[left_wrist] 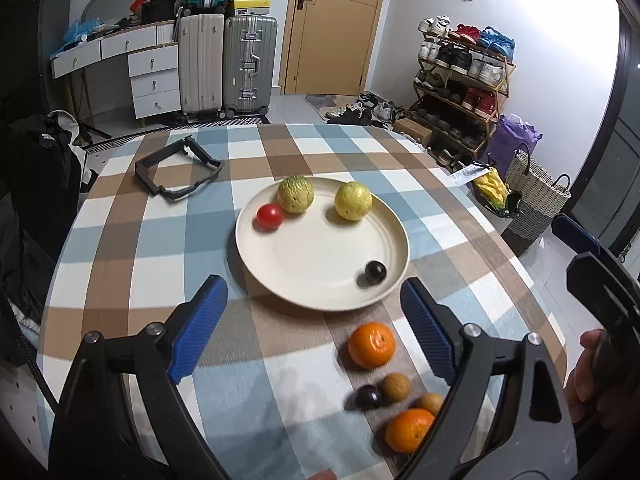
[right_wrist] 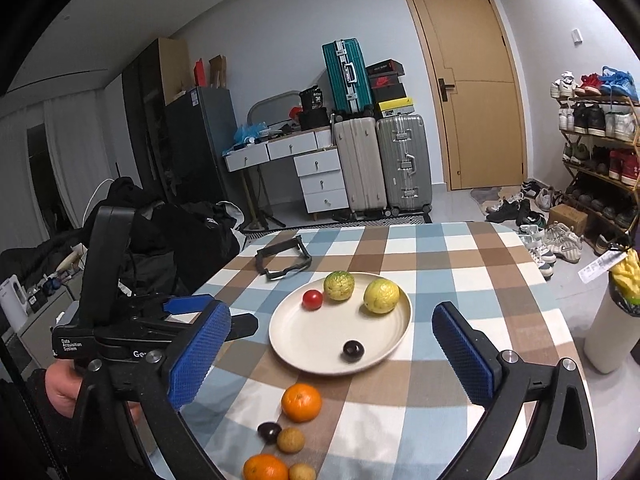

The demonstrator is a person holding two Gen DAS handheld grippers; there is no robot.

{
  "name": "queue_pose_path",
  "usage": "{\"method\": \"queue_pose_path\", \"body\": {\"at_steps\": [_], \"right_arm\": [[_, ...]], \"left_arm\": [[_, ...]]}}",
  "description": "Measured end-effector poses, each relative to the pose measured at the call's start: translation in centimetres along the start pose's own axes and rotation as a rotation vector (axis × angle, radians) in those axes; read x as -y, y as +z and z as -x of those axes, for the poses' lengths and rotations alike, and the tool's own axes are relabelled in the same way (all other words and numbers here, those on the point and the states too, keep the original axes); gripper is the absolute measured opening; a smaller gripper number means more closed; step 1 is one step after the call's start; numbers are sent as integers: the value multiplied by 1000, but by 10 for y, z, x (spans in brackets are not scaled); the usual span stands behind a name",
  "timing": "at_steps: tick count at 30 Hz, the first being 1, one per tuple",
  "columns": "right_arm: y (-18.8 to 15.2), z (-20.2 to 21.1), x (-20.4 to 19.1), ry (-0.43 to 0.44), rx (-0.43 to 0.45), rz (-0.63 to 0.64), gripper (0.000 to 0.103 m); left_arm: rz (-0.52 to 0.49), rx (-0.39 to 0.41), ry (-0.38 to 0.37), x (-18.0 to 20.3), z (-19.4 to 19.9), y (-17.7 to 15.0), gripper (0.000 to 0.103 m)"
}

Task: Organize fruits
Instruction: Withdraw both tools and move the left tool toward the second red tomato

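The checked table (left_wrist: 140, 248) carried a cream plate (left_wrist: 280, 276) near its middle, and on the plate sat 2 yellow-green fruits (left_wrist: 295, 194), 1 red fruit (left_wrist: 269, 217) and 1 dark plum (left_wrist: 375, 272) close to the near rim. Both tools stood wide apart and empty: the left gripper (left_wrist: 314, 308) above the plate's near edge, the right gripper (right_wrist: 332, 344) likewise. Off the plate, on the cloth, lay 2 oranges (left_wrist: 371, 345), 1 more dark fruit (left_wrist: 368, 397) and 2 small brown fruits (left_wrist: 395, 387), bunched together. The likely trouble was that cluster: wide jaws closing on one round fruit could nudge its neighbours and roll them toward the table's near edge. The plum by the rim could also roll off if the plate were bumped.
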State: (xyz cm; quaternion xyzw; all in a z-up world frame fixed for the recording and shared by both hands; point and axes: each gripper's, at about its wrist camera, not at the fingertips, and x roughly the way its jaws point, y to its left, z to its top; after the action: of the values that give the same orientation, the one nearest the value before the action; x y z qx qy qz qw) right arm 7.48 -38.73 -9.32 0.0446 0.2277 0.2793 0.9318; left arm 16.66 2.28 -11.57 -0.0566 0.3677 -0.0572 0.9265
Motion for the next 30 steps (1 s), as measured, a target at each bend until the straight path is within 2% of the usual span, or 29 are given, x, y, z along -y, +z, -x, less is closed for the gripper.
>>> {"method": "queue_pose_path", "body": {"at_steps": [3,8,14,19,25,30], "right_arm": [[-8,8,0,-7,-1,-16,103],[-23,16,3,-20,-14,-46,103],[-45,23,5,-38,-43,-70,103],[-63,25,9,-58,-70,-102,103],[-80,25,13,-86,-98,-130,103],[-85,28,19,-104,-103,-153,103]], "left_arm": [[12,6,-1,2,7,-9,102],[14,15,-5,4,17,-24,102],[22,-21,-22,8,18,-43,102],[28,-64,-52,12,15,-63,102],[40,-150,-131,18,7,-88,102],[30,-192,-147,29,3,-106,102]]}}
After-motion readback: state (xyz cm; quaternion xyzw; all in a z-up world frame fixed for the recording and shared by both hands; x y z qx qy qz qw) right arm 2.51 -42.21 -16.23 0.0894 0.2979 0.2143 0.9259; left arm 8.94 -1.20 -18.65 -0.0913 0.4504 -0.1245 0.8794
